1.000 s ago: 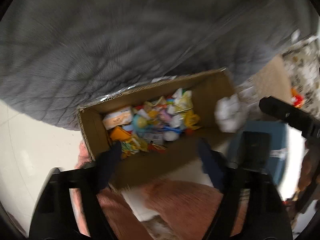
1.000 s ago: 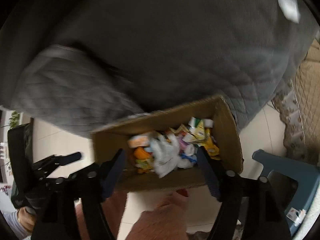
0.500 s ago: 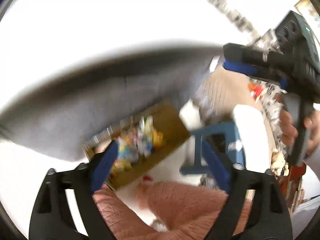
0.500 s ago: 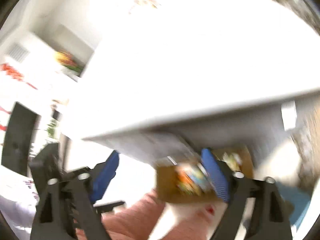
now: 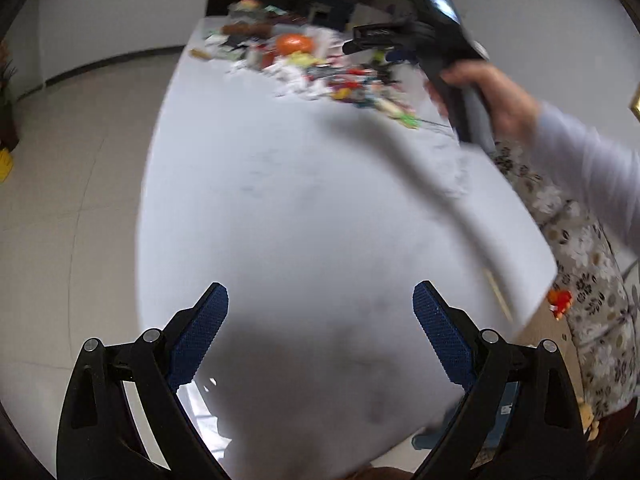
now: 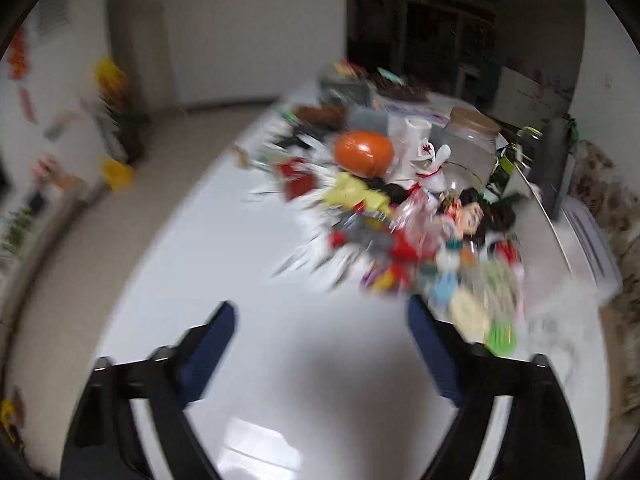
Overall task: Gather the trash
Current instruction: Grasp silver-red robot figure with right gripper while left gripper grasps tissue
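Both claws are coming in empty over the near end of the white desk [image 5: 304, 208]. Left claw [image 5: 320, 344] is standing wide, released, nothing between the pads. Right claw [image 6: 320, 348] is also released with nothing in it, though its jaws have just been closing partway; in the left view it is showing at 2 o'clock, carried by the person's right hand [image 5: 492, 96]. Near desk surface is lying bare, so no pick here. The trash pile [image 6: 400, 232] is sitting further out, from 12 to 2 o'clock of the right claw: wrappers, torn paper, small coloured bits, all motion-blurred, so single pieces are hard to separate. My read: the step in hand is reaching for the next piece. Doing it well means taking the nearest loose edge of the pile, probably the pale and green scraps [image 6: 480, 312] just beside the right finger, opening again before dropping in, coming down steeply and pinching one item, not raking. Beyond the pile at 12 o'clock an orange ball [image 6: 362, 152] is sitting, with a clear jar with a cork lid [image 6: 468, 148] at 1 o'clock just behind. Those are looking like keepers, and a careless sweep could be knocking them. Dark shelving is standing well beyond.
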Demonstrator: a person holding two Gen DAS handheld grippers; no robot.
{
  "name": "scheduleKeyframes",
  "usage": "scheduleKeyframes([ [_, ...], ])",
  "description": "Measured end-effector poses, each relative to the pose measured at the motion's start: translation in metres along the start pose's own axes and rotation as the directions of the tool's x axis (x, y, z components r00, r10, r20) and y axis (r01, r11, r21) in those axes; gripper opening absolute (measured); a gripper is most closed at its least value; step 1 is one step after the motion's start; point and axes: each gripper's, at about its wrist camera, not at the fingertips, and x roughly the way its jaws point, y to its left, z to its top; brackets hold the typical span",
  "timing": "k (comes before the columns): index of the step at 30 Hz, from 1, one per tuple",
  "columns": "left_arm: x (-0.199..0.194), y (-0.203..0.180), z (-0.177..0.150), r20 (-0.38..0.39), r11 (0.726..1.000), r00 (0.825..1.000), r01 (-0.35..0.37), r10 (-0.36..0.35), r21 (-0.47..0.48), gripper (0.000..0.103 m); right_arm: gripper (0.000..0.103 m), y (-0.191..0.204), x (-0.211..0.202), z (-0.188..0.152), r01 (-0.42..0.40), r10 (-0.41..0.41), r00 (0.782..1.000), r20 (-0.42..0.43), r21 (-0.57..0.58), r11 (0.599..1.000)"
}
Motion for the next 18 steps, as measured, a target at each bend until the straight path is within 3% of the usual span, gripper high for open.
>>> scheduleKeyframes([
  [4, 0.006, 0.055, 0.016, -0.027, 0.997, 1.000, -0.010, 0.008, -0.072, 0.091, 0.070, 0.003, 0.087, 0.045, 0.145, -0.154, 0.979, -0.133, -0.074, 0.987],
  [5, 0.010, 0.069, 0.019, -0.037, 0.995, 0.999, -0.010, 0.006, -0.095, 0.091, 0.068, 0.005, 0.110, 0.053, 0.169, -0.190, 0.965, -0.182, -0.123, 0.978],
  [6, 0.013, 0.079, 0.018, -0.048, 0.994, 0.999, -0.015, 0.010, -0.111, 0.091, 0.059, 0.007, 0.131, 0.057, 0.193, -0.230, 0.945, -0.234, -0.171, 0.966],
  [8, 0.017, 0.094, 0.021, -0.060, 0.991, 0.998, -0.013, 0.005, -0.137, 0.091, 0.048, 0.007, 0.151, 0.045, 0.248, -0.316, 0.907, -0.280, -0.252, 0.935],
  [9, 0.021, 0.102, 0.024, -0.067, 0.989, 0.998, -0.014, 0.005, -0.146, 0.091, 0.045, 0.009, 0.156, 0.044, 0.257, -0.335, 0.899, -0.281, -0.281, 0.925],
  [13, 0.035, 0.120, 0.049, -0.068, 0.990, 0.998, -0.021, 0.012, -0.138, 0.091, 0.027, 0.012, 0.123, 0.040, 0.225, -0.293, 0.923, -0.248, -0.270, 0.936],
  [16, 0.059, 0.120, 0.086, -0.054, 0.995, 0.998, -0.018, 0.013, -0.102, 0.091, 0.027, -0.003, 0.073, 0.038, 0.187, -0.225, 0.952, -0.206, -0.188, 0.964],
  [18, 0.081, 0.121, 0.121, -0.033, 0.995, 0.999, 0.022, -0.026, -0.101, 0.091, 0.027, -0.009, 0.044, 0.036, 0.160, -0.186, 0.967, -0.174, -0.156, 0.975],
])
